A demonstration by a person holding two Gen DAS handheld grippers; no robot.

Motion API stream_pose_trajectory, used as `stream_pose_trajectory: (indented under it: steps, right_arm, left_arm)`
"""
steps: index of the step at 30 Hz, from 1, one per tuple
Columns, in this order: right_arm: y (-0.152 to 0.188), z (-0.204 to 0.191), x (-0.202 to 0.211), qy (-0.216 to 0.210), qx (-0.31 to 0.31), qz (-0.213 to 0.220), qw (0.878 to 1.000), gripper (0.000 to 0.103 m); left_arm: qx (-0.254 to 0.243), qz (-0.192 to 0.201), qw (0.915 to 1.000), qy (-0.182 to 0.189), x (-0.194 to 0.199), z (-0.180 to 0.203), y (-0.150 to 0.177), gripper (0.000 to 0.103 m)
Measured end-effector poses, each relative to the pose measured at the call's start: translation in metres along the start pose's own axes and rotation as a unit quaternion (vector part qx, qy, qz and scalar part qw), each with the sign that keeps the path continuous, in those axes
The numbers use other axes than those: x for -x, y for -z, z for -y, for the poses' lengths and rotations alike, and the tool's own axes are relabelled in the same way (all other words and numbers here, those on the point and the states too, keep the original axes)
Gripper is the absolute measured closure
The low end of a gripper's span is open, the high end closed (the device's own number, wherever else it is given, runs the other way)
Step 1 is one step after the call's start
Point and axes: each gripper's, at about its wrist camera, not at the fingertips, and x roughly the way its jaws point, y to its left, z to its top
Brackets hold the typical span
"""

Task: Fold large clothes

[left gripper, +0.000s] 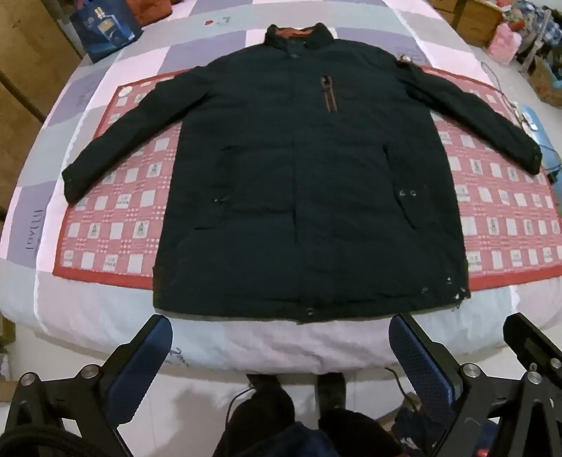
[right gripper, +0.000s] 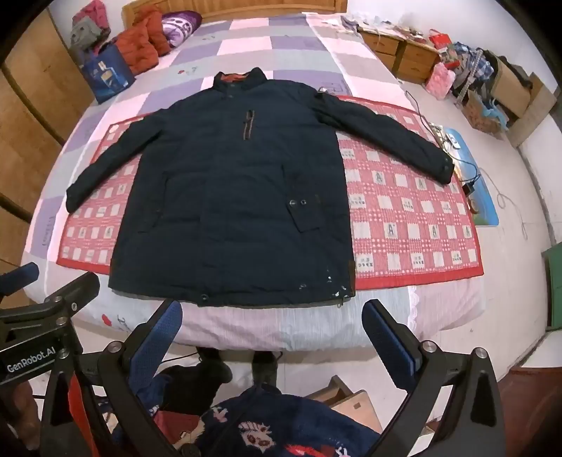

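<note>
Lying flat and front-up on a bed (left gripper: 105, 316), a dark jacket (left gripper: 305, 182) spreads across a red patterned mat (left gripper: 116, 225), its collar toward the far end and its hem near the bed's close edge.

At the far left, a blue bag (right gripper: 105, 75) stands by the bed's corner, with an orange garment (right gripper: 140, 45) and a purple pillow (right gripper: 179, 26) beside it near the headboard. The jacket's left-hand sleeve (right gripper: 102, 168) slants outward over the mat, the cuff resting near the mat's edge. The body sits in the middle, a vertical chest zip (right gripper: 248, 124) just right of centre and a flapped pocket (right gripper: 304, 211) lower down. The right-hand sleeve (right gripper: 397, 133) reaches toward a cable (right gripper: 421, 116) and a light-blue pad (right gripper: 474, 175) at the bed's edge. Wooden drawers (right gripper: 397, 52) stand beyond.

Below the hem, the left gripper (left gripper: 281, 351) hangs with its blue-padded jaws spread wide, nothing between them. The right gripper (right gripper: 272, 337) is equally wide and empty, apart from the jacket.
</note>
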Motion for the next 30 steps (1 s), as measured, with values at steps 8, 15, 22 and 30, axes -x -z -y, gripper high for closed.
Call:
stream_pose_trajectory:
  steps: [8, 15, 22, 30]
  right_arm:
    - [-0.004, -0.003, -0.002, -0.004, 0.002, -0.001, 1.0, 0.0]
    - [-0.008, -0.007, -0.002, -0.002, -0.001, -0.001, 1.0, 0.0]
    - [-0.012, -0.01, -0.004, -0.001, -0.002, -0.002, 1.0, 0.0]
    - [-0.015, -0.013, -0.004, 0.001, -0.006, -0.003, 1.0, 0.0]
  left_arm:
    - [0.004, -0.002, 1.0, 0.004, 0.002, 0.001, 0.004, 0.001]
    - [0.001, 0.001, 0.9999, 0.012, -0.001, -0.003, -0.005, 0.001]
    - [0.011, 0.0, 0.9998, 0.015, -0.005, -0.014, -0.017, 0.001]
    - [0.01, 0.001, 0.9998, 0.019, -0.007, -0.018, -0.023, 0.001]
